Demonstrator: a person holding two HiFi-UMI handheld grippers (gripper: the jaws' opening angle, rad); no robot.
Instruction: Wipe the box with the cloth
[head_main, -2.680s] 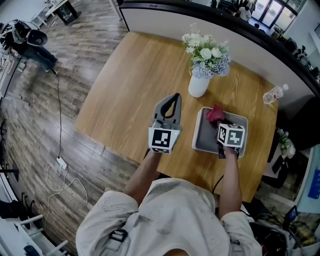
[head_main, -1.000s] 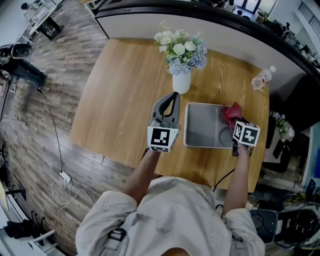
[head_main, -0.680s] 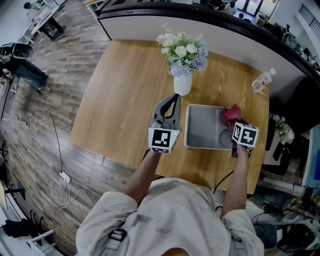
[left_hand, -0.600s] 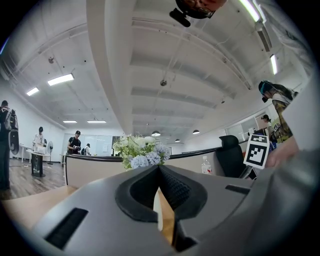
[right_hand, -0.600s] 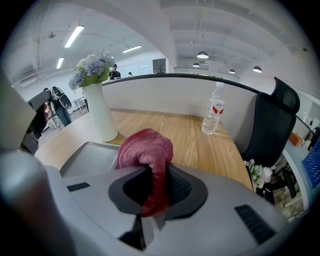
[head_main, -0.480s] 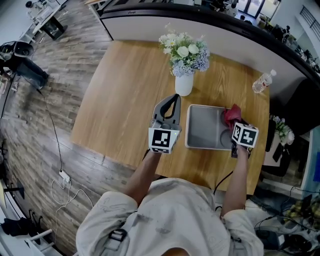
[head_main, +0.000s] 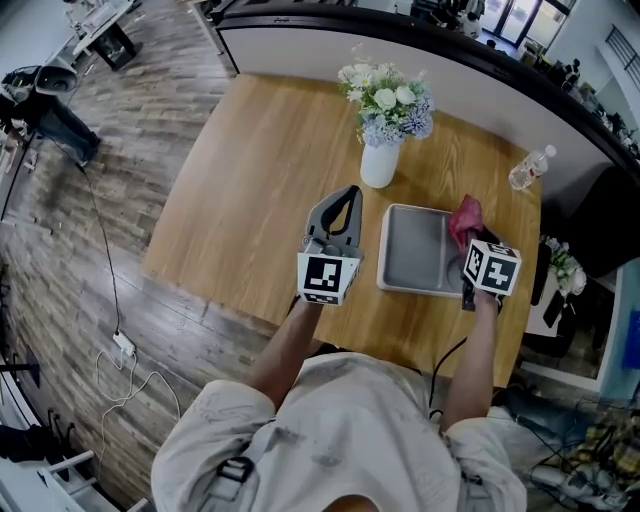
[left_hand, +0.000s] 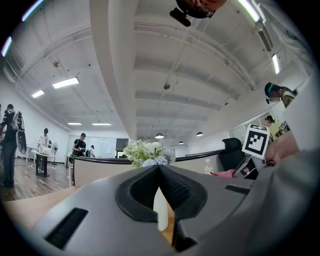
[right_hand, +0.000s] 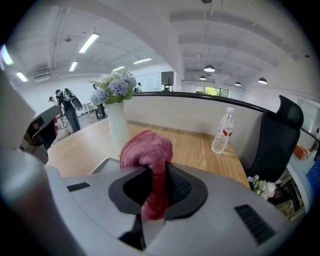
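Note:
A shallow grey box (head_main: 412, 258) lies on the wooden table, right of centre in the head view. My right gripper (head_main: 470, 250) is shut on a red cloth (head_main: 464, 222), which bunches over the box's right rim; in the right gripper view the red cloth (right_hand: 148, 167) is pinched between the jaws above the box's corner (right_hand: 104, 165). My left gripper (head_main: 341, 208) is shut with nothing in it, held over bare wood to the left of the box. In the left gripper view its jaws meet at a point (left_hand: 159, 169).
A white vase of flowers (head_main: 383, 152) stands just behind the box's left end. A plastic water bottle (head_main: 529, 170) lies near the table's far right corner. A dark counter (head_main: 420, 50) runs behind the table. A black chair (right_hand: 275, 145) stands at the right.
The cloth and my right gripper have gone from the box's back-left part to its right rim. The left gripper has kept its place beside the box.

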